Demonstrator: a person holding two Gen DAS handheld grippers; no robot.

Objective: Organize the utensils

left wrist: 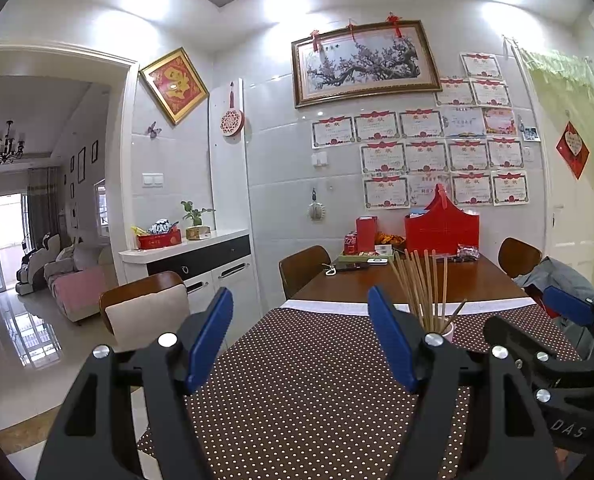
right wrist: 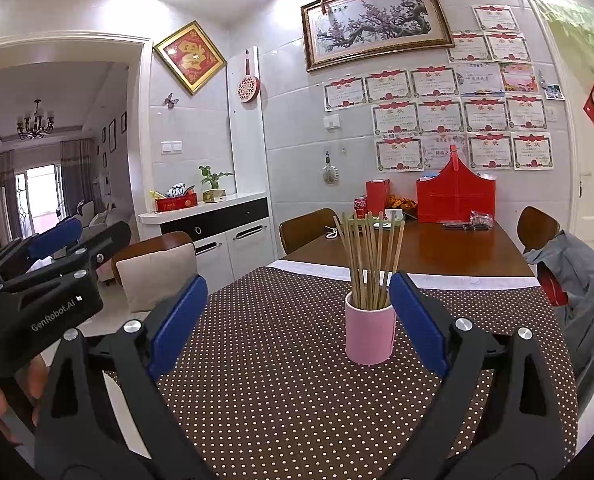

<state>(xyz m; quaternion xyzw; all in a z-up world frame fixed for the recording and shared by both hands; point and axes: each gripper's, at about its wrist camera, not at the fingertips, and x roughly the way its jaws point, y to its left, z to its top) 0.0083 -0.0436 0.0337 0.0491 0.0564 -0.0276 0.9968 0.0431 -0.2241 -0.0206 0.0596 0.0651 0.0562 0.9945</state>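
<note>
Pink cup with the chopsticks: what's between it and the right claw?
Only bare polka-dot tablecloth, seen in the right wrist view, separates the right claw from the pink cup.

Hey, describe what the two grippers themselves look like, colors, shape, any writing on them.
Both are matte black plastic frames with triangular cut-outs and silver round bolt heads at the joints. The left gripper carries two blue padded fingers; the right gripper has matching blue fingers. White lettering reading "GenRobot.AI" marks the left gripper's side in the right wrist view. No cables or sleeves are visible.
</note>
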